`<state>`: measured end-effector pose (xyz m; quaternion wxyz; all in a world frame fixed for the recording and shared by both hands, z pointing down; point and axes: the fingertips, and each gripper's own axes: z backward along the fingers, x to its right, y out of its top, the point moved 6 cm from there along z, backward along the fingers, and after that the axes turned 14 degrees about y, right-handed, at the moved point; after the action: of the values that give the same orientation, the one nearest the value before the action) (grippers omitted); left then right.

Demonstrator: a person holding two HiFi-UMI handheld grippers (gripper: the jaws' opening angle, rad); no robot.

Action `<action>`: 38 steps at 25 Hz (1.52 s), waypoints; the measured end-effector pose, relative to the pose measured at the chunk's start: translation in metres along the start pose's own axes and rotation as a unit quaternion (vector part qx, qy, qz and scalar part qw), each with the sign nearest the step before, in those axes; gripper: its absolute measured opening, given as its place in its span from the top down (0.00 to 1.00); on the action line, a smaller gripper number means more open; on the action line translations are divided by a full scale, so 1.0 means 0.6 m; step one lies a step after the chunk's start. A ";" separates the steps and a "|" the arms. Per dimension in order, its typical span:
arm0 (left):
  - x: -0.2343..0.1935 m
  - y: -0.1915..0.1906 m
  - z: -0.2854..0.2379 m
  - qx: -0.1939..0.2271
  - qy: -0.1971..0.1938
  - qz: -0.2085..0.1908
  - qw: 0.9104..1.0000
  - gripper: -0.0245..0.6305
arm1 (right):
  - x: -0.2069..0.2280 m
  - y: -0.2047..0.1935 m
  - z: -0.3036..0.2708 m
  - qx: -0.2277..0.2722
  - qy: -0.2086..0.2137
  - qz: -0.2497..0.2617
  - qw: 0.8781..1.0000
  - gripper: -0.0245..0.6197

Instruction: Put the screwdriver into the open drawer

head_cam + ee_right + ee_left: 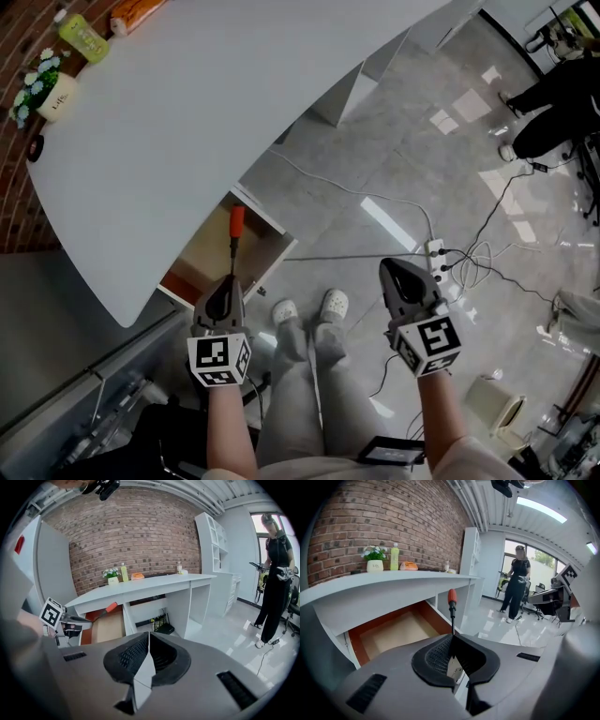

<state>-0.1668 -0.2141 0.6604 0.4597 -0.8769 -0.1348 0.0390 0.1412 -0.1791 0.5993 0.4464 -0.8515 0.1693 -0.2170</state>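
Red-handled and thin-shafted, the slim screwdriver (235,230) juts from the left hand-held gripper (229,281), jaws clamped on its shaft, over the front of the open wood-lined drawer (208,255) beneath the white surface (187,112), so lowering and release seem left, while the right hand-held gripper (395,269) is closed, empty.

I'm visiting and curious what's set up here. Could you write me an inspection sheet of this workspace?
Surface: white desk, mostly bare.
Job's things: screwdriver, red handle, held handle-first at the open drawer, not yet laid in it.
Clutter: flower pot, green bottle, orange item at the desk's wall edge.
Grippers: left gripper shut on the screwdriver's shaft; right gripper shut, empty.
Cables: power strip and loose cables on the floor.
Surroundings: brick wall; a person standing farther off.
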 end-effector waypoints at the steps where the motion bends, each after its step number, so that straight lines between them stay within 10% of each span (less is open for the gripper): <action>1: -0.001 -0.006 -0.004 -0.004 0.000 0.001 1.000 0.93 | 0.001 -0.008 -0.003 -0.002 0.000 -0.007 1.000 0.93; 19: -0.026 -0.084 -0.106 -0.180 -0.004 -0.015 0.984 0.93 | -0.008 -0.059 -0.052 -0.036 0.015 -0.062 0.997 0.93; 38: -0.036 -0.122 -0.181 -0.256 -0.029 0.010 0.966 0.93 | -0.008 -0.073 -0.084 -0.062 0.039 -0.055 0.996 0.93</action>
<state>-0.1813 -0.2664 0.7815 0.2151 -0.9652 -0.1446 0.0338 0.1149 -0.1875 0.6606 0.3733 -0.8763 0.1530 -0.2632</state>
